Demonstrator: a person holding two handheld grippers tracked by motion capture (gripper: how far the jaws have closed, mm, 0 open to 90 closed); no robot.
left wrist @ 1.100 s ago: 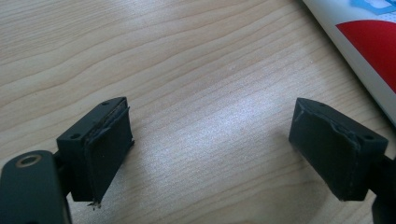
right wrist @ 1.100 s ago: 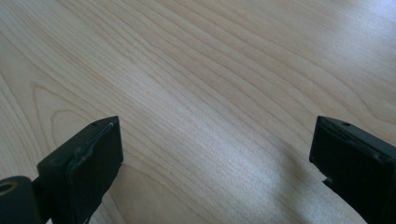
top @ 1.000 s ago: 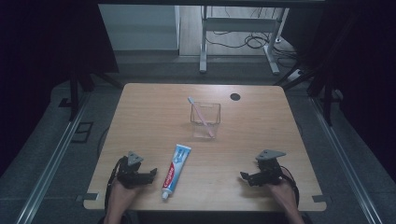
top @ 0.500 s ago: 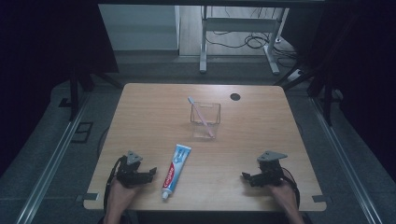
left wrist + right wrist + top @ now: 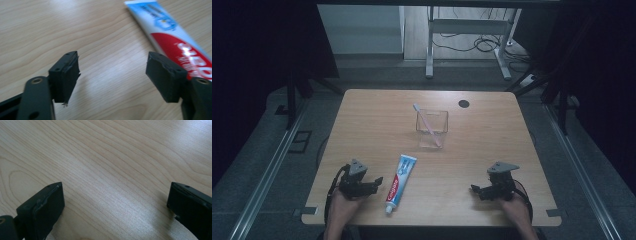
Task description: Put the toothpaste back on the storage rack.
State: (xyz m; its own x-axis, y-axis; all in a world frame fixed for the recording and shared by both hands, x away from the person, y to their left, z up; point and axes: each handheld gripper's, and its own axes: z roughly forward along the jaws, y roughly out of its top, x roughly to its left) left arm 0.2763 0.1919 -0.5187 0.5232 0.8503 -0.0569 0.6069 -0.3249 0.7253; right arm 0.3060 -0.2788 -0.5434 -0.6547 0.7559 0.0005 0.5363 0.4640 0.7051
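A red, white and blue toothpaste tube (image 5: pixel 401 182) lies on the wooden table (image 5: pixel 377 125) near its front edge, cap toward the person. My left gripper (image 5: pixel 378 181) rests just left of the tube and points at it. Its jaws have just been closing and are still open, with bare wood between them (image 5: pixel 113 75). In the left gripper view the tube (image 5: pixel 175 37) lies beside and behind the right-hand jaw. My right gripper (image 5: pixel 474 190) sits at the front right, open over bare table (image 5: pixel 115 202). A clear square container (image 5: pixel 432 131) at mid-table holds a pink toothbrush (image 5: pixel 427 121).
A small dark round hole (image 5: pixel 463 104) sits near the table's far edge. Beyond the table are a metal frame's legs (image 5: pixel 429 47) and cables on the floor. Dark rails run along both sides of the table.
The left gripper has shifted slightly by the toothpaste tube. The right gripper, tube and container stay where they were.
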